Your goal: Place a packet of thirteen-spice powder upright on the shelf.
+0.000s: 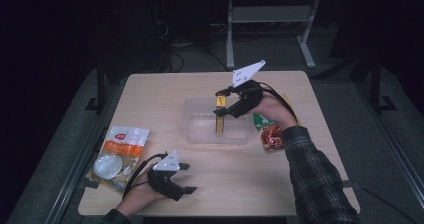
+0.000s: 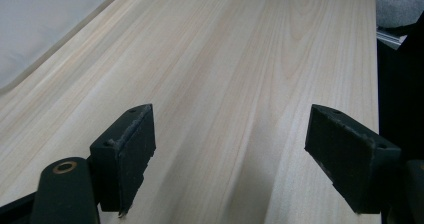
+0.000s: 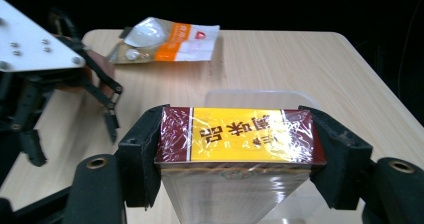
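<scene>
A: What do we see in the right gripper (image 1: 223,102)?

B: We see its jaws closed on a yellow and maroon box (image 1: 220,115) wrapped in clear film. In the right gripper view the two black pads press on the short ends of the box (image 3: 235,135), one on each side, with the yellow panel of printed characters facing us.

A: Where do we place the box on the table (image 1: 215,184)?

B: In the high view we place it over the clear plastic container (image 1: 199,134) near the table's middle. The box hangs upright from the gripper, its lower end down within the container's outline; whether it touches the bottom we cannot tell.

A: And the left gripper (image 1: 186,178)?

B: We find it low at the near edge, well apart from the container. In the left gripper view (image 2: 230,149) its jaws stand wide, with bare wood between them and nothing held.

A: What else do we mark?

B: We mark an orange and white pouch (image 1: 118,154) lying flat at the table's left edge, just beside the left hand (image 1: 142,196). A red and green packet (image 1: 268,132) lies to the right of the container, partly under the right hand (image 1: 272,109). The right forearm wears a plaid sleeve (image 1: 315,179).
</scene>
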`<action>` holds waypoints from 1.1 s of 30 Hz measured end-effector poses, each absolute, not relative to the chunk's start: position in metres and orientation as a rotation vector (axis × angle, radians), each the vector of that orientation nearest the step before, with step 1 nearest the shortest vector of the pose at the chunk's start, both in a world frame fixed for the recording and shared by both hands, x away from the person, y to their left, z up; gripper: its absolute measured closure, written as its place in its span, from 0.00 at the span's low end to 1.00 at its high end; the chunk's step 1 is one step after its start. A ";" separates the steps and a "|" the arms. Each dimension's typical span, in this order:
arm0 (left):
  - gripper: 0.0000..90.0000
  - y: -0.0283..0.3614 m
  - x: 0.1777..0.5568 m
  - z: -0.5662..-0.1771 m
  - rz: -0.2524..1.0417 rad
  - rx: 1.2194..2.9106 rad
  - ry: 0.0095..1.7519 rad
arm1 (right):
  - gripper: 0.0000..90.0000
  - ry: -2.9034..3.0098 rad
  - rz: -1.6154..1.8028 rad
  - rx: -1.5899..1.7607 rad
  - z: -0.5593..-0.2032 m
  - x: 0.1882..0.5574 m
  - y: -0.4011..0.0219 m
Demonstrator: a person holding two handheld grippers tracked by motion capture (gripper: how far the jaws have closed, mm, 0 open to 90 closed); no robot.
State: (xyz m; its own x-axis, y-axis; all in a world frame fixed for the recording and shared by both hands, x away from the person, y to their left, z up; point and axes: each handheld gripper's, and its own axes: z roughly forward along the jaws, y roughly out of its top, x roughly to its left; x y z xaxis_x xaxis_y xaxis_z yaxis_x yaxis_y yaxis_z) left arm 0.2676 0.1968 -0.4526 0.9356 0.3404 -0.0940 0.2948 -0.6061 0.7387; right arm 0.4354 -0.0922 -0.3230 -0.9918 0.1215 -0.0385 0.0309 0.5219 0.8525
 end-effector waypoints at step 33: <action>0.22 0.194 0.267 -0.457 0.023 2.270 0.442 | 0.35 2.718 1.430 0.180 -0.358 0.468 -0.087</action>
State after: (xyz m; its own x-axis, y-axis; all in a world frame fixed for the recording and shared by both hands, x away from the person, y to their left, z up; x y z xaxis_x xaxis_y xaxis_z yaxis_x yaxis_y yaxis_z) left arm 0.2666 0.1937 -0.4571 0.9386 0.3218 -0.1246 0.3071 -0.6146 0.7266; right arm 0.4680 -0.0868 -0.3576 -0.9911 0.1334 -0.0032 0.0729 0.5616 0.8242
